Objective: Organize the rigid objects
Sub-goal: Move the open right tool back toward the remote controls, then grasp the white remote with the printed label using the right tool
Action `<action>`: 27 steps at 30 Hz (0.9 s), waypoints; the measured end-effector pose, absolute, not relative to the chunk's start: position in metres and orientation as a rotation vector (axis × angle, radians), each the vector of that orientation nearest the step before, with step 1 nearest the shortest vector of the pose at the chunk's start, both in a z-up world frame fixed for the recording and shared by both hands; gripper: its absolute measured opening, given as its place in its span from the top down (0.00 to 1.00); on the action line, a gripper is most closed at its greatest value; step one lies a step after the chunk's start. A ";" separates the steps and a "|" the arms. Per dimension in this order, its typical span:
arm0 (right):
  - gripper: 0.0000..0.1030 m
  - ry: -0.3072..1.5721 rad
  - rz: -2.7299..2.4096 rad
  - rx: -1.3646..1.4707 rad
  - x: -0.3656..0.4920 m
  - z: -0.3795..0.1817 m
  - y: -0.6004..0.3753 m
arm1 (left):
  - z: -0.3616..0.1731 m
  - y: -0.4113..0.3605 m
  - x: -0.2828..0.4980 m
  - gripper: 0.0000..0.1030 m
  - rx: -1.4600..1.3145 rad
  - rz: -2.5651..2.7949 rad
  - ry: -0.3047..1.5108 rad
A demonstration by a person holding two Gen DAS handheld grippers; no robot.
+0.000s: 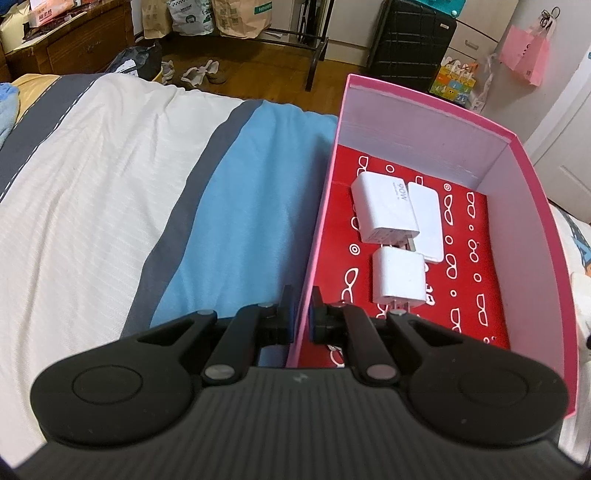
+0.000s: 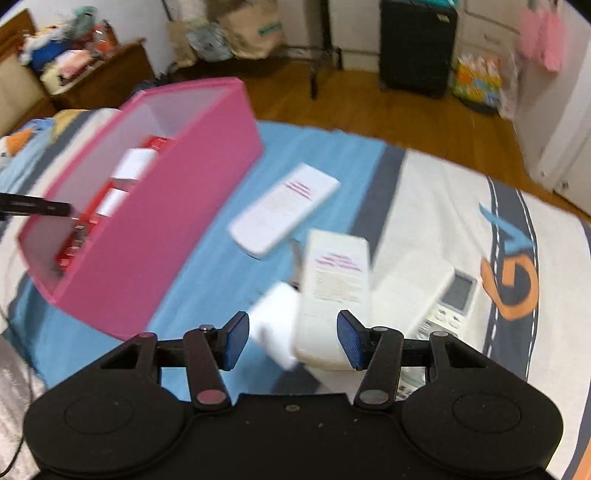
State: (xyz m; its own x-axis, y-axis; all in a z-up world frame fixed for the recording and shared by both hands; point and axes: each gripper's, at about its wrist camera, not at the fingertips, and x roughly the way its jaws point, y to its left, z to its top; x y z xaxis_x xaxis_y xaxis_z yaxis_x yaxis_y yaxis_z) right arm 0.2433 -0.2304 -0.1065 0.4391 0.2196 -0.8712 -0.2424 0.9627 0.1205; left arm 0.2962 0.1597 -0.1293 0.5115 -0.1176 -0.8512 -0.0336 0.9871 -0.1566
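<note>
Sorting chargers into pink box (image 1: pixel 436 122): partly done.
Left gripper (image 1: pixel 300 314) clamped on box wall; right gripper (image 2: pixel 292 339) apart above remotes (image 2: pixel 334 291) waiting at 3 o'clock of box.

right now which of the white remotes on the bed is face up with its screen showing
The remote furthest right: its grey screen and buttons face up. The other two, and, show only label-covered backs.

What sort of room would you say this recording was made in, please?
Most likely a lived-in bedroom: the work happens on a striped bedspread, with a dark suitcase and paper shopping bags standing on the wooden floor behind.
</note>
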 end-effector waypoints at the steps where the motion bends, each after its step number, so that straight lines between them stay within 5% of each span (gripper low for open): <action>1: 0.44 1.095 0.277 -0.020 0.248 -0.112 -0.234 | -0.129 0.160 0.297 0.94 -0.158 -0.050 1.041; 27: 0.40 1.159 0.207 0.008 0.278 -0.134 -0.229 | -0.127 0.158 0.295 0.93 -0.147 -0.045 1.050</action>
State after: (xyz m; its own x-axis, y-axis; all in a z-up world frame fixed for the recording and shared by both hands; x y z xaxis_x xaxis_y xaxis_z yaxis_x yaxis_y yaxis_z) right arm 0.2783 -0.2287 -0.1338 0.3834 0.1663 -0.9085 -0.1581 0.9809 0.1129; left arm 0.2952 0.1580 -0.1272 0.4979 -0.1076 -0.8605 -0.0330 0.9892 -0.1428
